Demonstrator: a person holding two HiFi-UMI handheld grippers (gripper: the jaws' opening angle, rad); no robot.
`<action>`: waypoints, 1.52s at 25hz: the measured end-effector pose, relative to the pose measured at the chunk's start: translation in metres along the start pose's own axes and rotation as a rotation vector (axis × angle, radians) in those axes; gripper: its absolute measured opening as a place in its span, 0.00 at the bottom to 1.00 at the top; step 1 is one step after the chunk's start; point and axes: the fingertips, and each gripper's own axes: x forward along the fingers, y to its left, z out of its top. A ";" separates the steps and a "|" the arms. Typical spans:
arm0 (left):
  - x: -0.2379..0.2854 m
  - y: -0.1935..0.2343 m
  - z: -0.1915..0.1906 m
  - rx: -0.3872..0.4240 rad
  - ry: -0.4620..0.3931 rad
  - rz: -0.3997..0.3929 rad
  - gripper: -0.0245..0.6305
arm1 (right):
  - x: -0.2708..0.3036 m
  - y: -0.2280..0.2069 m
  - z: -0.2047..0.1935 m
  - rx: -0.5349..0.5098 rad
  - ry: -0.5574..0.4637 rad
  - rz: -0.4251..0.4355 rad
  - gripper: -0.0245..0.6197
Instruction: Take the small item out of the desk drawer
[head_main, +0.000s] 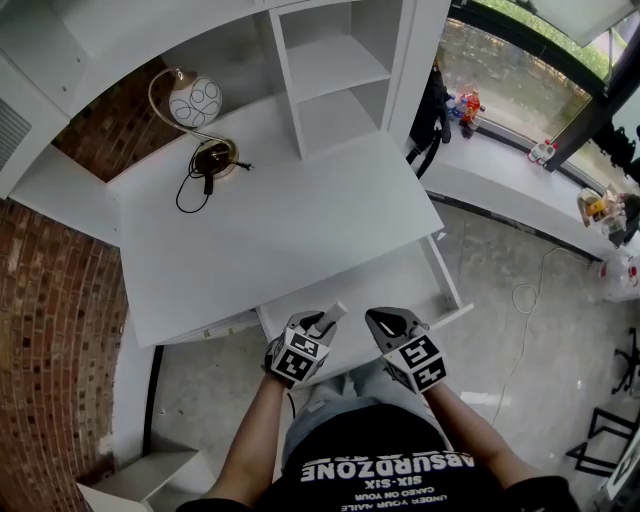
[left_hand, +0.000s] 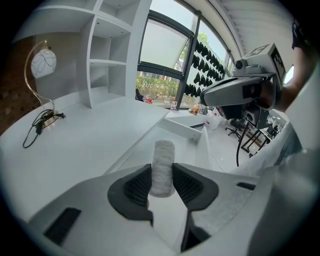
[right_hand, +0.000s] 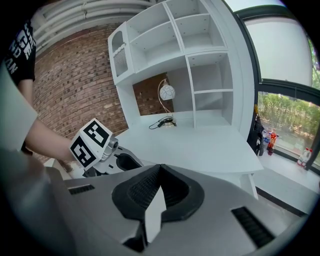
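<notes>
The small white fuzzy cylinder (left_hand: 163, 165) stands upright, pinched at its lower half between the ribbed black pads of the left tongs (left_hand: 162, 181), which are clamped on it. In the head view it pokes up at lower centre (head_main: 334, 315), over the near part of the open white desk drawer (head_main: 405, 285). Held like this it sits above the drawer's walls, so I judge it already out, with only carrying it clear left to do. The right tongs (right_hand: 157, 189) are pressed together on nothing, just right of the left pair, probably kept out of the way. The white desk (head_main: 280, 220) fills mid-frame. A round white lamp on a gold stem (head_main: 195, 100) and its black cable (head_main: 195, 180) sit at upper left.
</notes>
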 end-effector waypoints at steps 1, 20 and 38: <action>-0.003 0.001 0.001 -0.002 -0.007 0.006 0.25 | 0.000 0.001 0.001 -0.002 0.000 0.002 0.04; -0.055 0.007 0.036 -0.104 -0.167 0.100 0.25 | -0.004 0.011 0.007 -0.033 -0.015 0.042 0.04; -0.123 0.016 0.032 -0.211 -0.283 0.239 0.25 | -0.006 0.055 0.032 -0.064 -0.077 0.110 0.04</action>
